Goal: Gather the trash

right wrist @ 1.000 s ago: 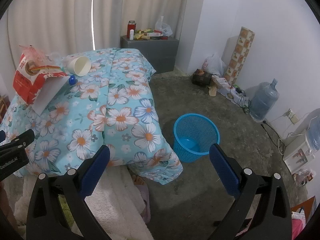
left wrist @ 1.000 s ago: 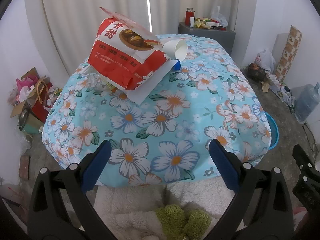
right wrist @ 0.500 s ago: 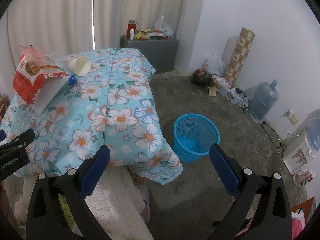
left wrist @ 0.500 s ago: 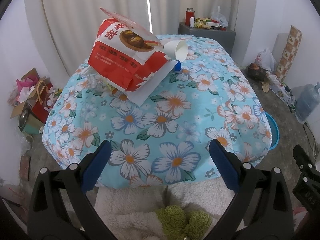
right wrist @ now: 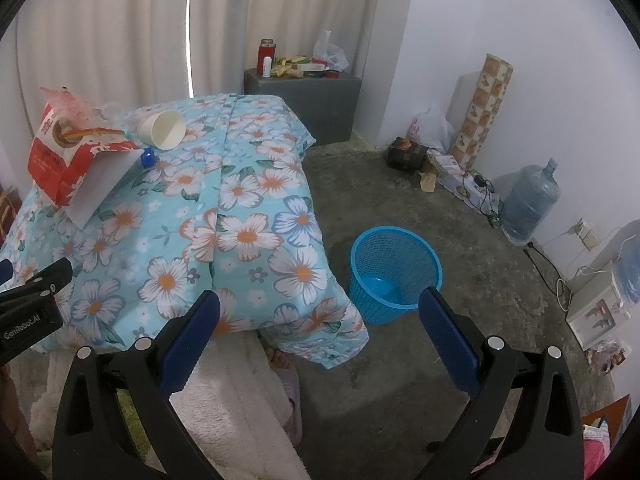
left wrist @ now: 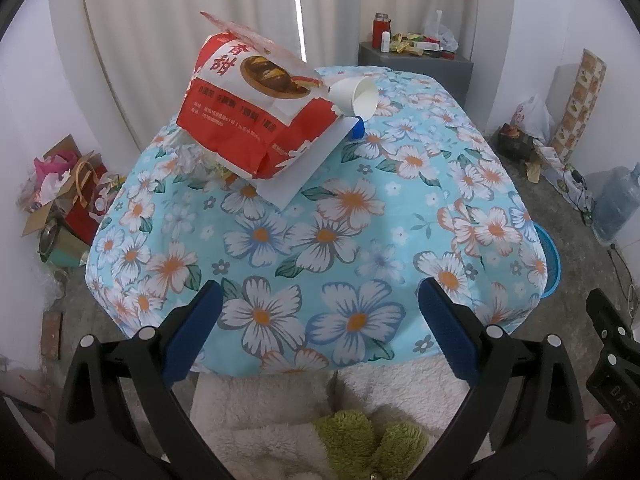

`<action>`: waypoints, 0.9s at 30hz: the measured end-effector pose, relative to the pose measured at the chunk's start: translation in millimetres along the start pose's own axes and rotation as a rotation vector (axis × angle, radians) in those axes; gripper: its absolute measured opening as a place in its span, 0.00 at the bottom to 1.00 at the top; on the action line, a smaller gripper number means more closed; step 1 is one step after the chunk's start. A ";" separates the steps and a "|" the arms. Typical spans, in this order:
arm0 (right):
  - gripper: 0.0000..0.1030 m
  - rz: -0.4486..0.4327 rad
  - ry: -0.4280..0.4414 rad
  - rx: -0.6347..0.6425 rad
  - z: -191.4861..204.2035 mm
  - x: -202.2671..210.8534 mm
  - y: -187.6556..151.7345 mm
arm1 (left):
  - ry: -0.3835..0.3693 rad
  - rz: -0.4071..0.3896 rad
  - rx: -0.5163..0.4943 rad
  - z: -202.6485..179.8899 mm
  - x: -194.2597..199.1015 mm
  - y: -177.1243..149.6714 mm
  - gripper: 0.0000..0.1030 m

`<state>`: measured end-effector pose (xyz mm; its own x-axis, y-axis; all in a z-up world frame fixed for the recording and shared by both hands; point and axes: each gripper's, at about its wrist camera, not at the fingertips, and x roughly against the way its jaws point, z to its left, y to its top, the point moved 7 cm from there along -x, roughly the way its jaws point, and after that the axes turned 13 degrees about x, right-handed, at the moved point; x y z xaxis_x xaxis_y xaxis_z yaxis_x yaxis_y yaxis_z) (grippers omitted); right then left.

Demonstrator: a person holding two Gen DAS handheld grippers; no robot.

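While both grippers, left gripper (left wrist: 318, 322) and right gripper (right wrist: 319, 326), gape empty, a crinkled red bag (left wrist: 256, 112) leans by a conical paper cup (left wrist: 356, 96).

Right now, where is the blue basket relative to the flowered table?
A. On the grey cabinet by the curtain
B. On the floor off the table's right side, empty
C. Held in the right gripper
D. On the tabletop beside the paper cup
B: the right wrist view shows the blue basket standing on the concrete floor beside the flowered table, with nothing inside it, and the right gripper open and empty.
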<state>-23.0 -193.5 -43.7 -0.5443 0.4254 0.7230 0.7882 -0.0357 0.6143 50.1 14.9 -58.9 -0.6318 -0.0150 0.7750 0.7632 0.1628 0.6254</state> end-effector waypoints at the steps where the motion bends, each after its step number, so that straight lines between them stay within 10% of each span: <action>1: 0.94 0.000 0.000 0.000 4.3 1.1 3.4 | 0.000 0.001 0.000 1.0 -0.5 -0.2 0.91; 27: 0.94 0.006 0.004 -0.001 4.3 -1.3 3.3 | 0.012 0.007 -0.005 17.8 -4.3 -8.8 0.91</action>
<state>-18.4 -190.3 -44.1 -0.5405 0.4216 0.7280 0.7912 -0.0394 0.6103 43.7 31.2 -69.3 -0.6246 -0.0256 0.7806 0.7685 0.1578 0.6201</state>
